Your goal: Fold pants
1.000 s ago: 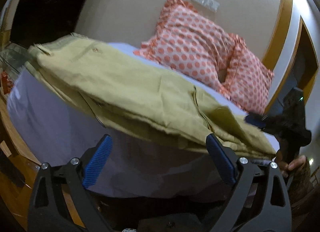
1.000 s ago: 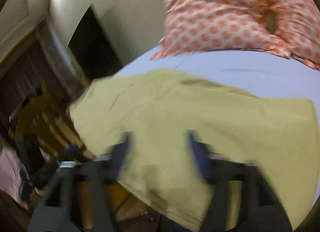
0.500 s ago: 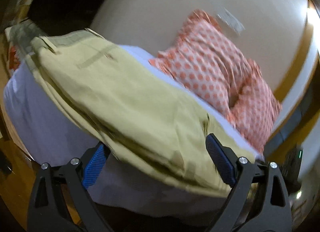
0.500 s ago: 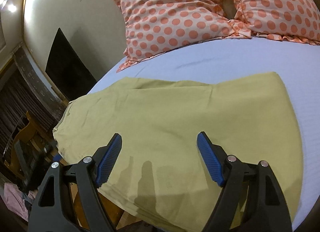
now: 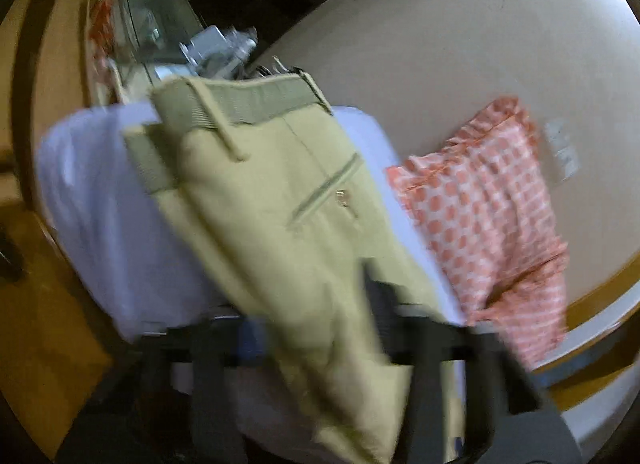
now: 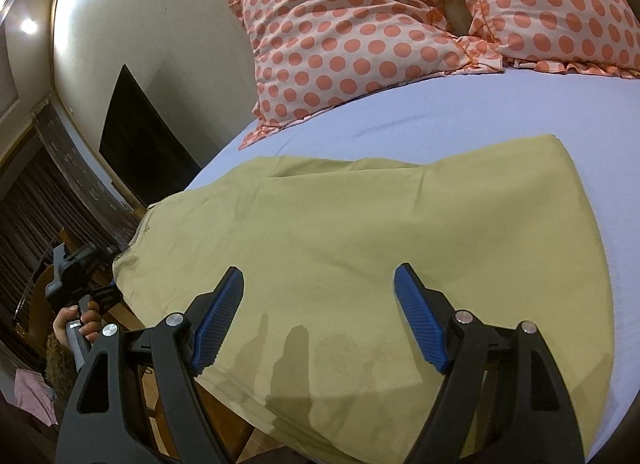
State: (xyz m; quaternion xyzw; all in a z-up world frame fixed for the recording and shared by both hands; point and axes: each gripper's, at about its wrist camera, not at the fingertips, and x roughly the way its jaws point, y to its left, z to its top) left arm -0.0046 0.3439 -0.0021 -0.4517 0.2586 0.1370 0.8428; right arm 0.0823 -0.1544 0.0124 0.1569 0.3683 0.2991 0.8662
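The khaki pants (image 6: 360, 248) lie folded flat on the lilac bed sheet (image 6: 480, 112). My right gripper (image 6: 320, 320) hovers open and empty just above their near edge, blue pads wide apart. In the left wrist view the pants (image 5: 288, 224) run away from me, with the waistband and belt loops (image 5: 240, 108) at the far end. My left gripper (image 5: 316, 340) is blurred by motion; its jaws stand apart on either side of the near end of the pants. The left gripper also shows in the right wrist view (image 6: 80, 276), held by a hand off the bed's left edge.
Two orange polka-dot pillows (image 6: 360, 36) lean against the wall at the head of the bed; one pillow (image 5: 492, 216) also shows in the left wrist view. A wooden floor (image 5: 36, 344) and cluttered furniture (image 5: 216, 48) lie beyond the bed's edge. A dark panel (image 6: 140, 144) hangs on the wall.
The left gripper has swung round fast, and the waistband now faces it at the far end. The right gripper has steadied above the pants and stays open.
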